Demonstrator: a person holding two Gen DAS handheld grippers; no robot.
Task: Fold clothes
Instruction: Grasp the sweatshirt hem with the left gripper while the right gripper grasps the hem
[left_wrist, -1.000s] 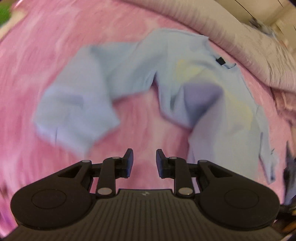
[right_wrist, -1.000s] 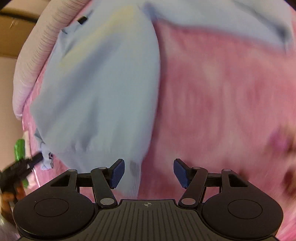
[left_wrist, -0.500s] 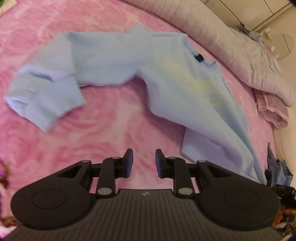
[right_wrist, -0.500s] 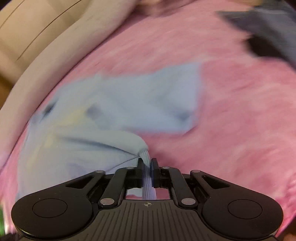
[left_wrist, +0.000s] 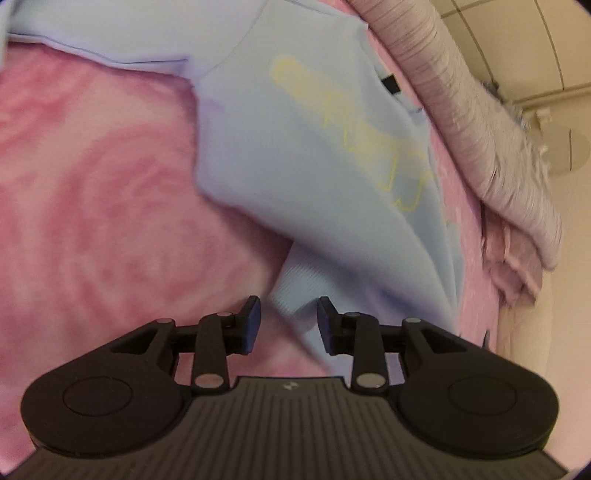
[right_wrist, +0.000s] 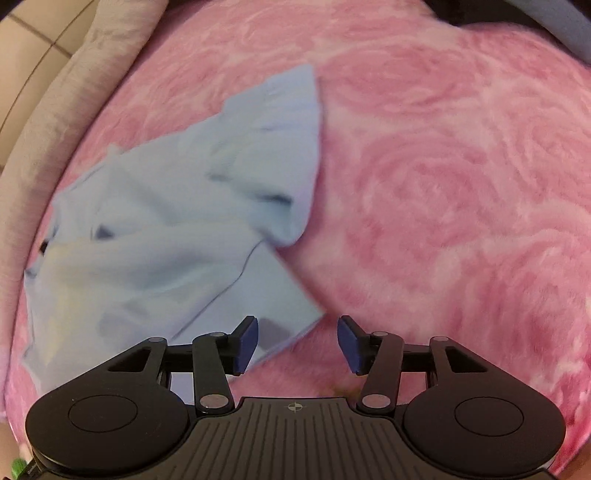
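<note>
The light blue sweatshirt (left_wrist: 314, 155) lies crumpled on the pink rose-patterned blanket (right_wrist: 461, 192), a yellow print (left_wrist: 354, 133) and a black neck label (left_wrist: 390, 83) facing up. Beyond the sweatshirt, a ribbed pale bolster (left_wrist: 491, 147) borders the blanket. The left gripper (left_wrist: 289, 320) is part-way apart and opening; the sweatshirt's ribbed hem lies between the jaws, pads not pressing it. The right gripper (right_wrist: 298, 343) is opening wide; a corner of the sweatshirt lies just beyond its left pad, nothing gripped. A folded sleeve (right_wrist: 280, 155) overlaps the sweatshirt's body.
</note>
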